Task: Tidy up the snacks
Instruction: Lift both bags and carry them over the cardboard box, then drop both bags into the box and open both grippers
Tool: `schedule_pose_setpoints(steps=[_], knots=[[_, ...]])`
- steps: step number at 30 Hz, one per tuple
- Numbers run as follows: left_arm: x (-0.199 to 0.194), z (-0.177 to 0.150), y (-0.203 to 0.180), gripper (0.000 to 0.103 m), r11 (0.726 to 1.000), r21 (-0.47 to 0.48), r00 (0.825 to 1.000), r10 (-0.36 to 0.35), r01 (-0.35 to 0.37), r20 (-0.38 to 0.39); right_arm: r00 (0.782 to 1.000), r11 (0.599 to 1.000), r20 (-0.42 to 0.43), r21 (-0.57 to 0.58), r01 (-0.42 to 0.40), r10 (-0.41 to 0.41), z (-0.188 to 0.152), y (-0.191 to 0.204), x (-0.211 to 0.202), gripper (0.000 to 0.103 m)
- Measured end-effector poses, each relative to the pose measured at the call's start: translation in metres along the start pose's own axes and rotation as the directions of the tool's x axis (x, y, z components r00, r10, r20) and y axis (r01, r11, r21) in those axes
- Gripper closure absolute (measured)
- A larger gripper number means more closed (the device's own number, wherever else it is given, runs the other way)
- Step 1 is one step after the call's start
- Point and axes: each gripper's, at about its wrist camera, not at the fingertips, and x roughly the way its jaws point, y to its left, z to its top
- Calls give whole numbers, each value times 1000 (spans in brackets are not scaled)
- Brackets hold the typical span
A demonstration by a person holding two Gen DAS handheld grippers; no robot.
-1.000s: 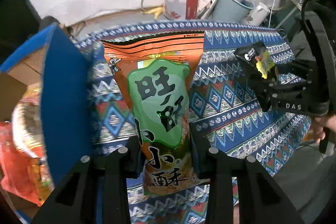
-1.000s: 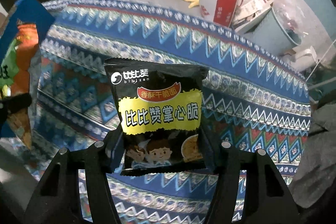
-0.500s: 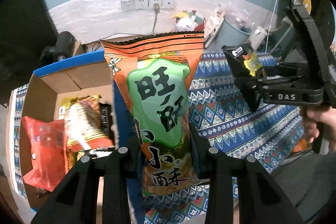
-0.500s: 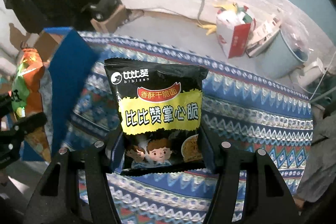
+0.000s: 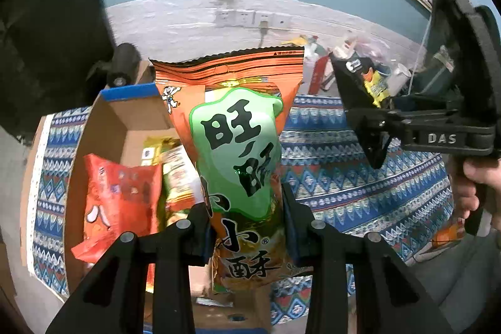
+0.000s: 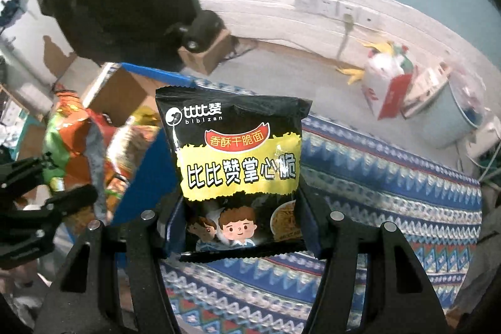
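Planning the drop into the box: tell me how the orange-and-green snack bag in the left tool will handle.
The orange-and-green snack bag is probably light: it stands upright above the left tool, pinched only near its bottom. Its glossy film looks slippery, so it may slide. It seems puffy rather than stiff, and may flop among the packets in the cardboard box.

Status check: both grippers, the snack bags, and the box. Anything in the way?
Left gripper shut on orange-green snack bag. Right gripper shut on black noodle packet. Cardboard box open, snacks inside. Nothing blocking.
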Motion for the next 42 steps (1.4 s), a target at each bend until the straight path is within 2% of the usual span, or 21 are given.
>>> schedule_pose_setpoints(steps=[7, 12, 15, 22, 31, 37, 39, 42], knots=[[8, -9, 24, 67, 998, -27, 998, 53, -53, -17, 999, 999, 2, -38, -36, 36, 20, 33, 9, 41], [20, -18, 43, 67, 994, -63, 995, 83, -87, -60, 998, 996, -7, -62, -61, 61, 32, 56, 19, 41], [26, -20, 53, 63, 991, -86, 993, 92, -99, -79, 997, 994, -12, -79, -77, 76, 40, 71, 25, 41], [22, -21, 72, 34, 981, -133, 988, 129, -139, -80, 994, 990, -26, -93, -110, 108, 53, 99, 41, 41], [10, -19, 106, 24, 957, -226, 983, 169, -180, -69, 984, 984, -86, -78, -162, 156, 66, 123, 74, 41], [2, -21, 119, 24, 941, -278, 981, 182, -192, -64, 981, 983, -104, -66, -171, 164, 72, 130, 91, 40], [1, -21, 121, 24, 940, -281, 981, 182, -192, -62, 982, 984, -100, -67, -166, 159, 75, 132, 92, 28], [-4, -20, 118, 24, 942, -273, 981, 188, -196, -55, 984, 985, -80, -64, -162, 156, 77, 131, 86, 24]])
